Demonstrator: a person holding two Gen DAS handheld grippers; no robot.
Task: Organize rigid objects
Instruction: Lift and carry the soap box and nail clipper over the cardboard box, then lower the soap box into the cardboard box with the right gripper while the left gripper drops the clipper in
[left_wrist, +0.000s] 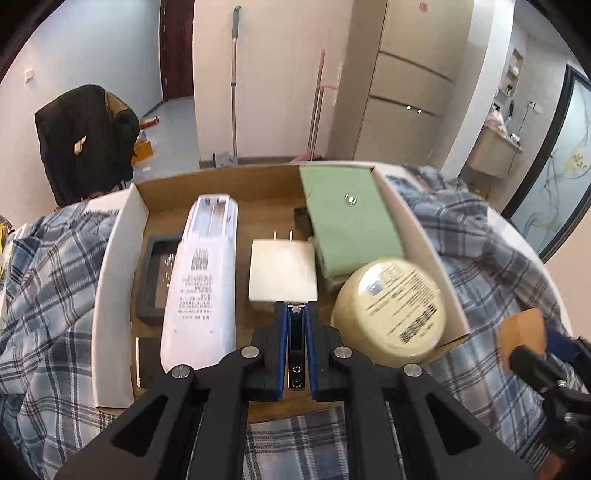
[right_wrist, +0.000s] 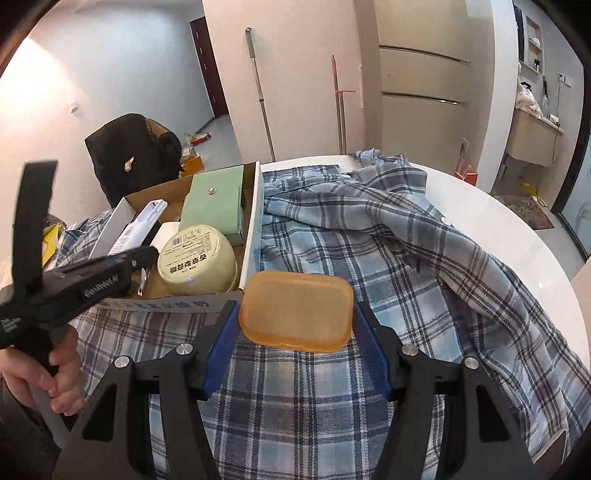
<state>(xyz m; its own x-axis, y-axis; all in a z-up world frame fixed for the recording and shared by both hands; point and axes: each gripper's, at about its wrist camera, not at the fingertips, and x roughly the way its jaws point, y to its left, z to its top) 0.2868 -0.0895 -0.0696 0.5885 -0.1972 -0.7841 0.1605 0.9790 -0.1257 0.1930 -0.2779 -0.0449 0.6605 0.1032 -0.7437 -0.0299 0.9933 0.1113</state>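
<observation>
The right gripper (right_wrist: 295, 325) is clamped on the amber case (right_wrist: 295, 310), long axis spanning the fingers; the cardboard box (right_wrist: 251, 236) lies upper left; the left gripper (left_wrist: 295, 314) pinches a metal clipper (left_wrist: 296, 347) over the box.

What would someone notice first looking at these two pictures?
Probably the amber soap-like block clamped in the right gripper above the plaid shirt. Next, the cardboard box packed with a white remote, charger, green box and cream tub, with the left gripper holding a slim metal item over it.
</observation>
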